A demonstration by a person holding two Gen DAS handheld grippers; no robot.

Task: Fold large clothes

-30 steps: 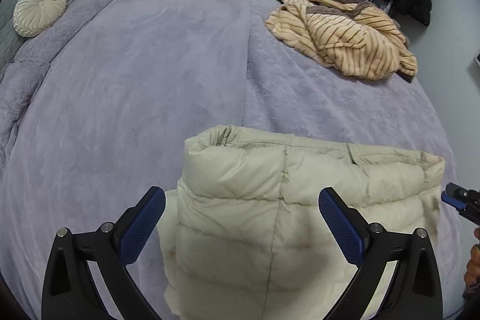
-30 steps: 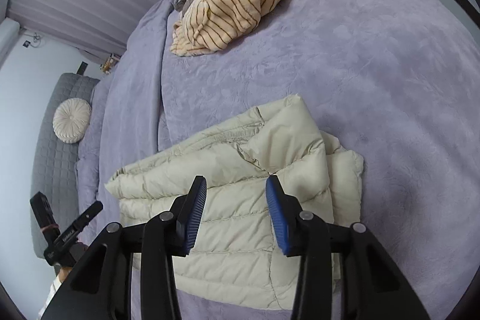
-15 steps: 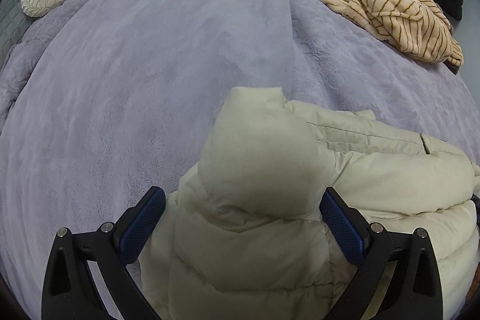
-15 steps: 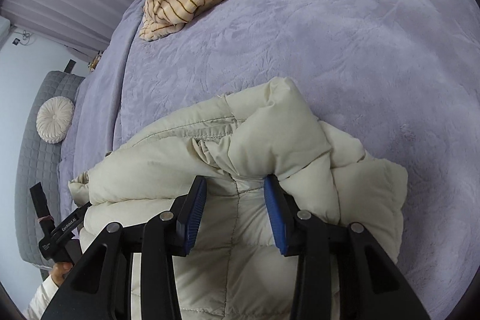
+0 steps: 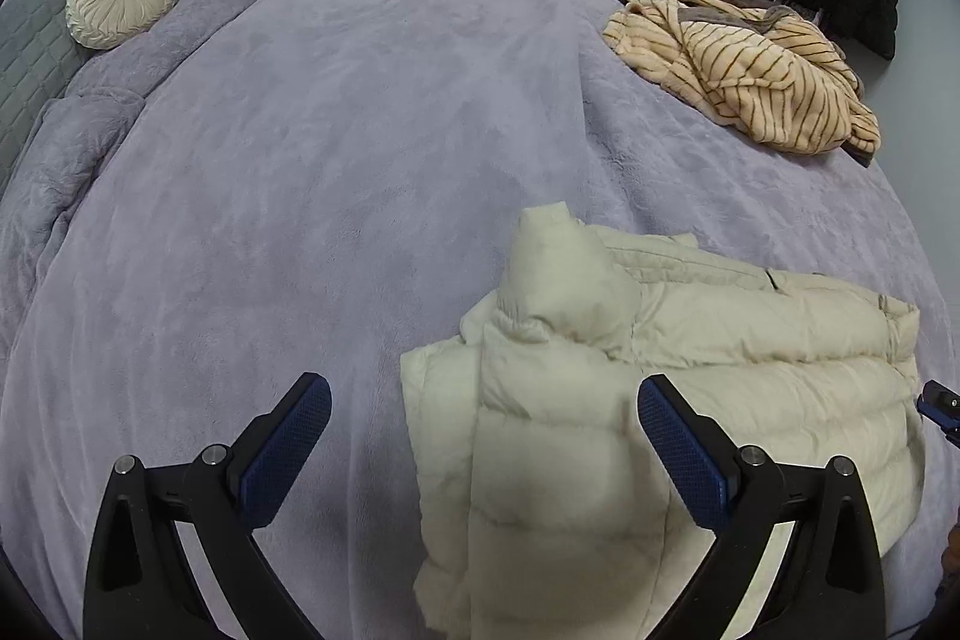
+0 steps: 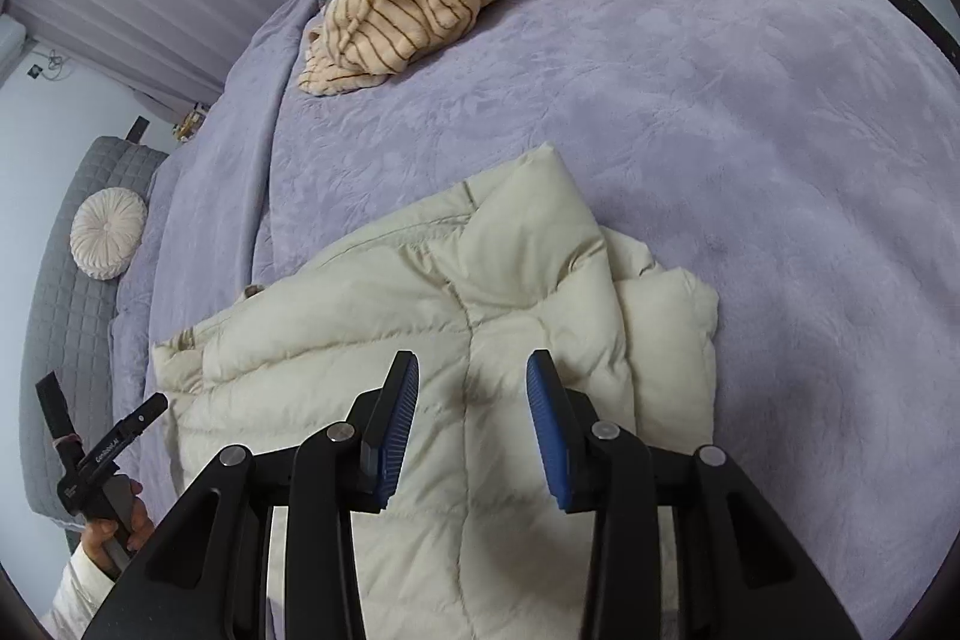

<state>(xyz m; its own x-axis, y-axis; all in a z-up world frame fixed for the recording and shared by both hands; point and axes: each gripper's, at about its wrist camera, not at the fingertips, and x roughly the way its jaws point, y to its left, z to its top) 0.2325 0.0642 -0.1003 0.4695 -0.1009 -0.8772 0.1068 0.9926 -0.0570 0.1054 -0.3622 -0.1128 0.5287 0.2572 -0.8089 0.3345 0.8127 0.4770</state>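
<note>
Jacket [image 5: 690,400] now dropped flat on bed [image 5: 360,160] vs half sec ago, bundle settled. Long axis runs left-right across you. Your left hand-held gripper [image 5: 483,454] wide open, empty, over its left end. Right hand-held gripper [image 6: 471,418] part-open, empty, above middle seam, so nearer.

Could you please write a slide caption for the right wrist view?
Open right gripper poised above a folded cream puffer jacket on a lilac bedspread.
</note>
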